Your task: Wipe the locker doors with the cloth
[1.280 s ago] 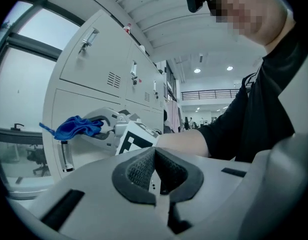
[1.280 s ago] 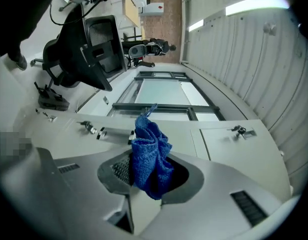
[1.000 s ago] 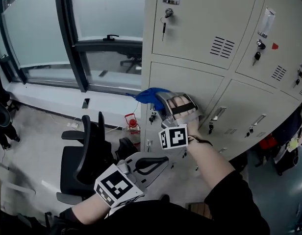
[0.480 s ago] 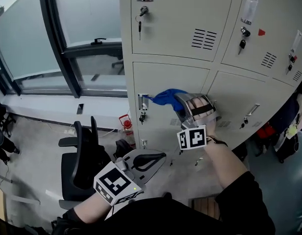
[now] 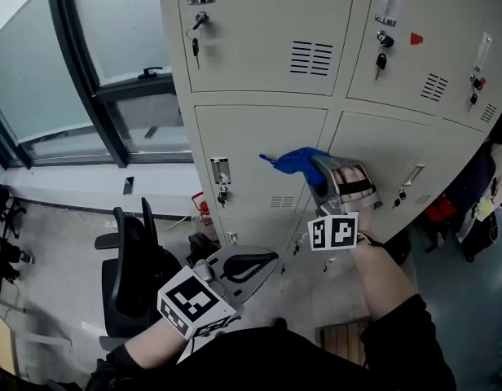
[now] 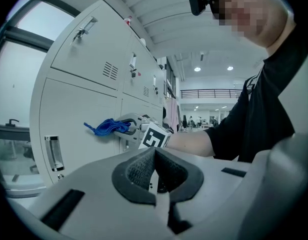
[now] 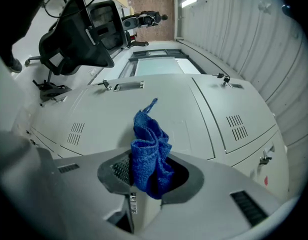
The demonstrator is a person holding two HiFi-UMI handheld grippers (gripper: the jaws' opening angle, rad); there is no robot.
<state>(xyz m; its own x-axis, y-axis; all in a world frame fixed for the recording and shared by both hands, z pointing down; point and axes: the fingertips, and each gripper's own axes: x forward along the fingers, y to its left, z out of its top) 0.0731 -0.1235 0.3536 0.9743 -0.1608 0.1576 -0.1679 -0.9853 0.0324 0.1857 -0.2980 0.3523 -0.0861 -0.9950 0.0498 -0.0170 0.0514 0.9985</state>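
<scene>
Right gripper pinched one blue cloth at the locker doors, centre frame, near the seam between two doors. Left gripper, jaws pressed together and empty, hung lower centre, clear of the lockers. All visible doors were closed. One chair occupied the floor, lower left, beside the window

- the cloth is bright blue, with a knit-looking weave
- locker doors are pale beige, and one has a tiny red mark
- left gripper and right gripper are both light grey with dark grey pads and black-and-white square markers
- chair is black
- window frame is dark grey
- sleeve is black
</scene>
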